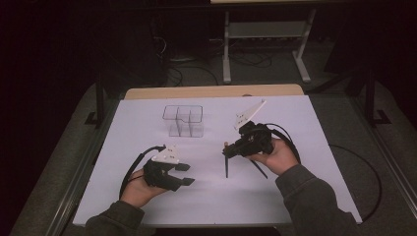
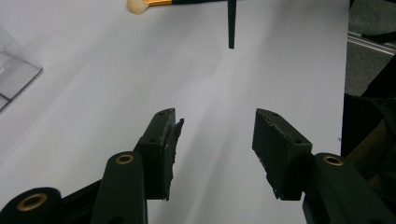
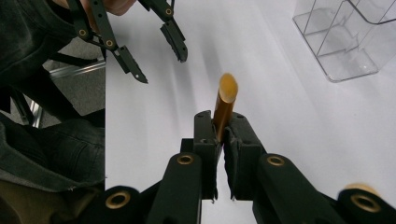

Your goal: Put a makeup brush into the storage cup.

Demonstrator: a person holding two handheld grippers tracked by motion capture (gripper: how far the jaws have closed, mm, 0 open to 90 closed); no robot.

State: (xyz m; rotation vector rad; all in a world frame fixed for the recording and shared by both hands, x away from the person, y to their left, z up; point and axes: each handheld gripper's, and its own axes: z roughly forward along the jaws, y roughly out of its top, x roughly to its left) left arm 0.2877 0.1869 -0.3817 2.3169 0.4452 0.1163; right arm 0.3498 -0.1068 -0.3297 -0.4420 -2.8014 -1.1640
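Left tool (image 1: 184, 174) is sitting low over the near-left of the bench (image 1: 295, 196), jaws parted, nothing between them. Left gripper view is showing only bare white surface between the pads (image 2: 280, 154), so it's free, probably waiting to take or steady something.

Middle, toward the far side: one clear plastic organizer (image 1: 183, 121) is standing upright, well apart from both tools. I'm counting three compartments, though the clear walls are making that hard to read. It's looking empty, likely the drop-off spot.

Right tool (image 1: 227, 150) is hovering right of centre, clamped on one brush (image 1: 226, 164). Right gripper view is showing the jaws pinching its gold ferrule (image 3: 223, 109), pale rounded tip poking out past the pads. In the high view the thin dark handle is hanging down toward the bench, so it's being gripped near the head end, probably to keep the handle free for lowering into a slot.

A second thin dark stick (image 1: 258, 168) is lying just beside that hand; can't tell what it is.

Count: two tools, one organizer, one held brush, one unidentified stick.
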